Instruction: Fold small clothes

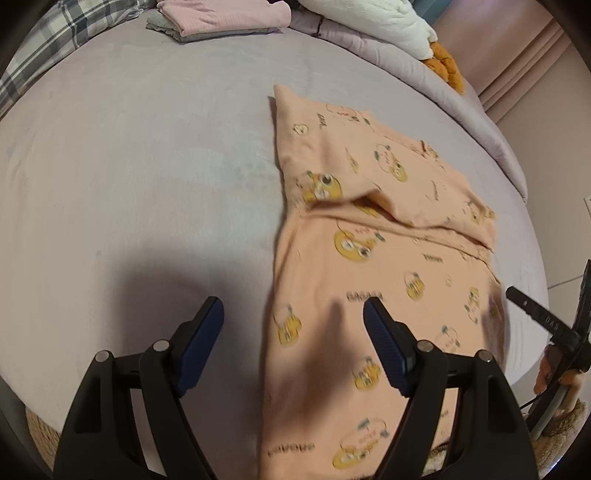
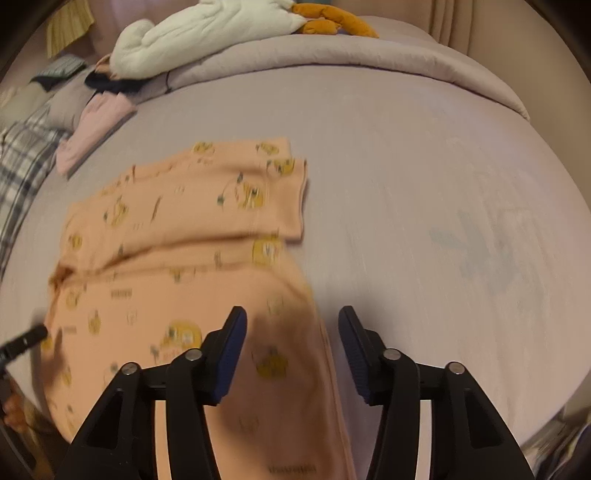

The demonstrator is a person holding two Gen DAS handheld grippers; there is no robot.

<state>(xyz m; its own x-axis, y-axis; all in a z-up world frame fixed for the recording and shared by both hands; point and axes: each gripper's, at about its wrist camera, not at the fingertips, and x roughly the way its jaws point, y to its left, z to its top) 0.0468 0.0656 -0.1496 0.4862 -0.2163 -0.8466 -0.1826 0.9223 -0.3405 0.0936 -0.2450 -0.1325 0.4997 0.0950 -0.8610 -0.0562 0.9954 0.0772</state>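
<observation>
A peach garment with yellow cartoon prints (image 1: 369,258) lies flat on the lilac bed sheet (image 1: 147,166), its far part folded over itself. It also shows in the right wrist view (image 2: 177,251). My left gripper (image 1: 293,314) is open and empty, hovering over the garment's left edge near the bed's front. My right gripper (image 2: 291,325) is open and empty, hovering over the garment's right edge. The tip of the right gripper (image 1: 532,310) shows at the right of the left wrist view.
A folded pink and grey stack (image 1: 221,18) lies at the far side, next to a plaid cloth (image 1: 44,48). A white plush with orange parts (image 2: 207,33) rests on a rolled lilac duvet (image 2: 369,59). The bed's front edge is close below both grippers.
</observation>
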